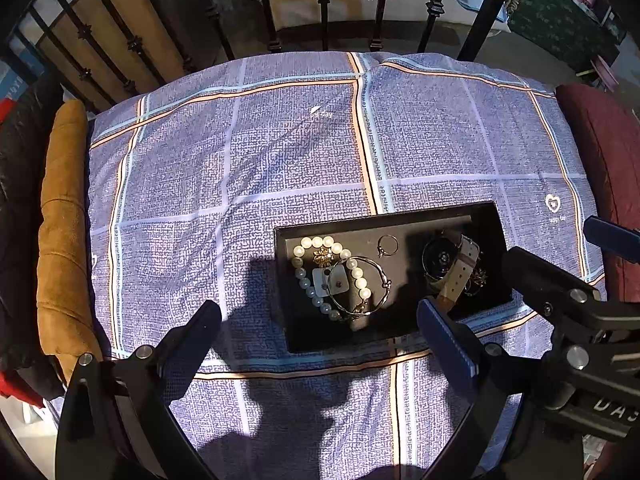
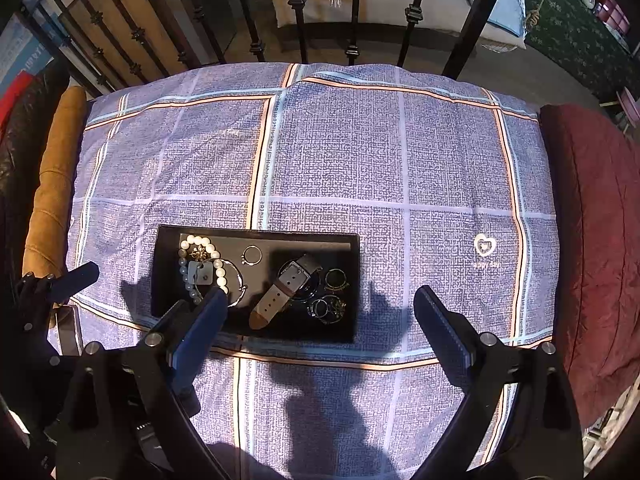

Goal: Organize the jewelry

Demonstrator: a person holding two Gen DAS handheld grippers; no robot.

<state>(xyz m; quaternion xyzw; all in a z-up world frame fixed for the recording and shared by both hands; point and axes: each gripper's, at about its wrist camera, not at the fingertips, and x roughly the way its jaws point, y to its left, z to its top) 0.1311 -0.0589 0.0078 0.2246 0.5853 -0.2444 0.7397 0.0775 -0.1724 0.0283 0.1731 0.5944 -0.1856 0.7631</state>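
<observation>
Black tray (image 2: 160, 280) sits on the blue plaid cushion (image 2: 400, 152), toward the near side. All jewelry seen is inside the tray.

Tray contents:
- pearl bracelet (image 1: 362, 282) at the left end, with a gold charm (image 1: 322, 257) inside its loop
- small white card (image 1: 334, 282) lying over the pearls
- thin bangle (image 1: 380, 276) overlapping the pearl bracelet's right side
- single ring (image 2: 252, 256) near the far wall, middle of the tray
- watch (image 2: 294, 280) right of centre, grey strap running toward the near wall, buckle up
- cluster of thin rings (image 2: 330, 304) at the right end, just beside the watch

Left hand-held gripper (image 1: 320, 320): fingers wide apart, nothing between them. Hovers above the near edge of the tray; its right finger (image 1: 444, 332) overlaps the tray's near-right part in view.

Right hand-held gripper (image 2: 320, 312): also spread wide, holding nothing, above the tray's near edge. Its left finger (image 2: 200, 328) covers the near end of the pearl bracelet in view; contact can't be told.

Tan cushion (image 2: 48, 184) on the left, maroon cushion (image 2: 592, 216) on the right, black iron railing (image 2: 352, 8) behind.
</observation>
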